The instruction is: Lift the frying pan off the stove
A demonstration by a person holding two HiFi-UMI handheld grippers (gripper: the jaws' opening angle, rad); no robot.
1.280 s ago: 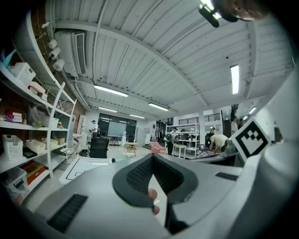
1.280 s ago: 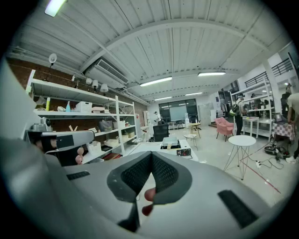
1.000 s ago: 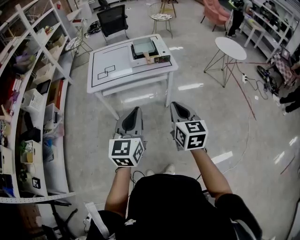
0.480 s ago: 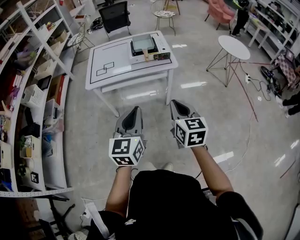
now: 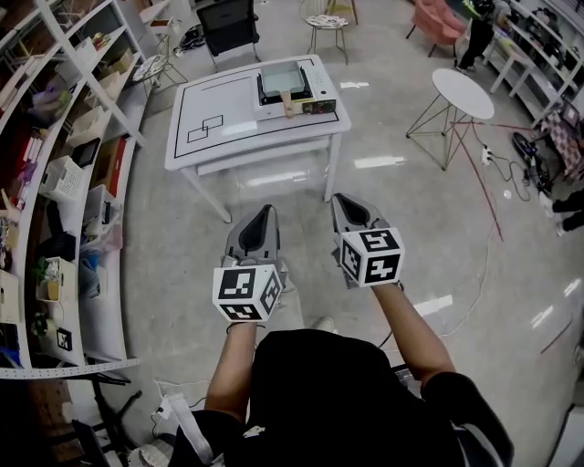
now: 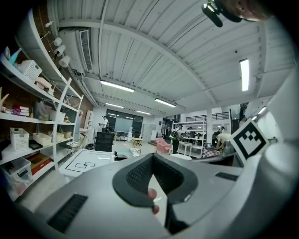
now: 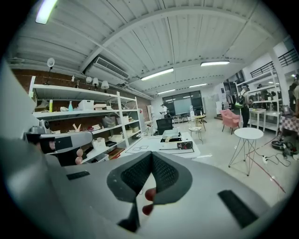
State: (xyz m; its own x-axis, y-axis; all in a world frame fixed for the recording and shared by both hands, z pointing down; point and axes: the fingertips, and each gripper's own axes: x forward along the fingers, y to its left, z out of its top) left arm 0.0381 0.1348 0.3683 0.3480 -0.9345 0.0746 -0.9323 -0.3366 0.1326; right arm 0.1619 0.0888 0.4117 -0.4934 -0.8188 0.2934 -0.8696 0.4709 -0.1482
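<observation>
On the table (image 5: 228,137) — frying pan (image 5: 281,80) atop stove (image 5: 321,89)

Pan (image 5: 281,79) on the far stove (image 5: 318,107) too small to tell beyond a pale square, black chair (image 5: 228,20) and pink chair (image 5: 436,16) cut by the top edge, shelves (image 5: 55,173) running off the left, far figure (image 5: 476,36) indistinct, person (image 5: 338,392) cut off below.

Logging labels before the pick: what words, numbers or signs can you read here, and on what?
No readable words or numbers anywhere.
Left cube, right cube: square codes only, no letters.
Stove front panel: print too small to read.
Shelf boxes: labels too blurred to read.
</observation>
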